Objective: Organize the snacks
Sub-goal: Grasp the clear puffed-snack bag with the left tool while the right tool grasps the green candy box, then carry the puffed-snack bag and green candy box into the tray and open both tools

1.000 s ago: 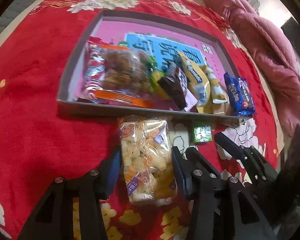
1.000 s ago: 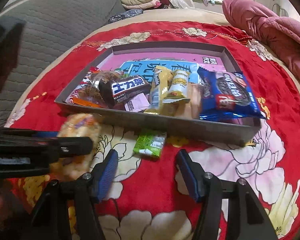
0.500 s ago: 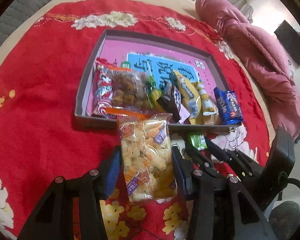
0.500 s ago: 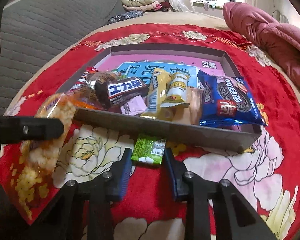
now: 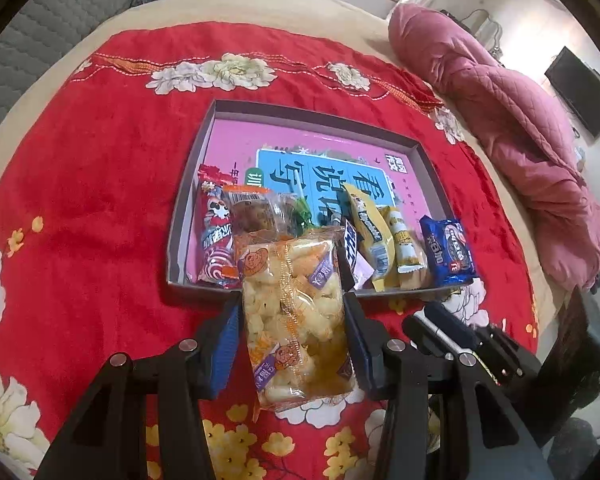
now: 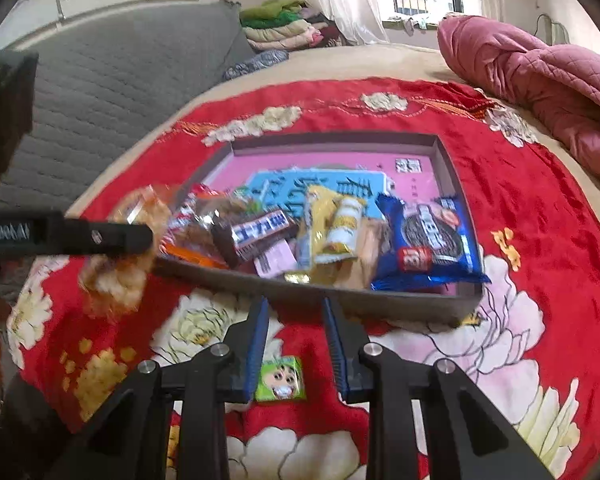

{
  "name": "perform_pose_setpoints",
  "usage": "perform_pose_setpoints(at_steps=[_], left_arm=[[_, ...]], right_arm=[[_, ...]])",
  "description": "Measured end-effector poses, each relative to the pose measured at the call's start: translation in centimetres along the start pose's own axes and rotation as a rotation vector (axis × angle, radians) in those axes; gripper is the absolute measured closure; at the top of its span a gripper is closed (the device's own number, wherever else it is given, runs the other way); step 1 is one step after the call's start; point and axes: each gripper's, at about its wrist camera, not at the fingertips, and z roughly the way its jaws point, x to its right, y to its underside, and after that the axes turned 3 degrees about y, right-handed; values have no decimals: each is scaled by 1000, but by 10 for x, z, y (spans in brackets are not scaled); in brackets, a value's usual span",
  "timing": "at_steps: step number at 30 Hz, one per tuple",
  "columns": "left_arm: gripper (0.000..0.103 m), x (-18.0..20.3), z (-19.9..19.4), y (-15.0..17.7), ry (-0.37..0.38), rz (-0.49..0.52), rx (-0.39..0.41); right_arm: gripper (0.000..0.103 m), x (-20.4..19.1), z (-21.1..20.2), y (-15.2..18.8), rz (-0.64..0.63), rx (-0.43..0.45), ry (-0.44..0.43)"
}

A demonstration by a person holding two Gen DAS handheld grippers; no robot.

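**Two snacks left outside the tray, one of them gripped**

Nearest, left side: left gripper (image 5: 292, 305) is clamped on the puffed-snack bag (image 5: 296, 320), with both blue pads pressed into its long sides. The bag is held clear of the red cloth (image 5: 100, 200), its top edge overlapping the tray's near wall (image 5: 204, 289). The gripper is tilted steeply down and lined up with the tray's left half.

Right side: right gripper (image 6: 295, 309) has just been closing its jaws, and they now stand narrow. The small green packet (image 6: 282, 378) sits between them, deep toward the finger roots. It touches the left pad but shows a visible gap to the right pad, so I judge this not a real grip. Can't tell whether it's hanging off that pad or lying on the cloth. It is outside the tray, just short of the near wall. This gripper is also pitched down, facing the tray's middle.

Next out is the tray. A row along its near edge is already filled:
- red lollipop-print pack (image 5: 216, 248)
- clear cookie pack (image 5: 256, 216)
- dark chocolate bar (image 6: 260, 232)
- yellow bar (image 6: 320, 220)
- blue cookie pack (image 6: 424, 240)

The far half is bare pink base.

Progress call: mostly done. Remaining is to drop the puffed bag in, then secure and place the green packet, which probably needs a re-grip.

Far back: pink quilt (image 5: 520, 120), not involved.
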Motion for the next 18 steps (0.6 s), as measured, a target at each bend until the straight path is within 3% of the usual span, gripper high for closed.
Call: perform_pose_setpoints(at_steps=[5, 7, 9, 17, 18], left_arm=[[53, 1, 2, 2, 13, -4, -6], [53, 1, 3, 3, 17, -3, -9], [53, 1, 3, 4, 20, -2, -11], [53, 4, 3, 9, 35, 4, -22], [53, 4, 3, 9, 36, 4, -24]], right_arm=[[73, 2, 4, 9, 22, -34, -27], [57, 2, 5, 10, 22, -41, -25], [48, 1, 7, 13, 18, -49, -6], [49, -13, 12, 26, -38, -110, -30], [53, -16, 13, 27, -58, -116, -19]])
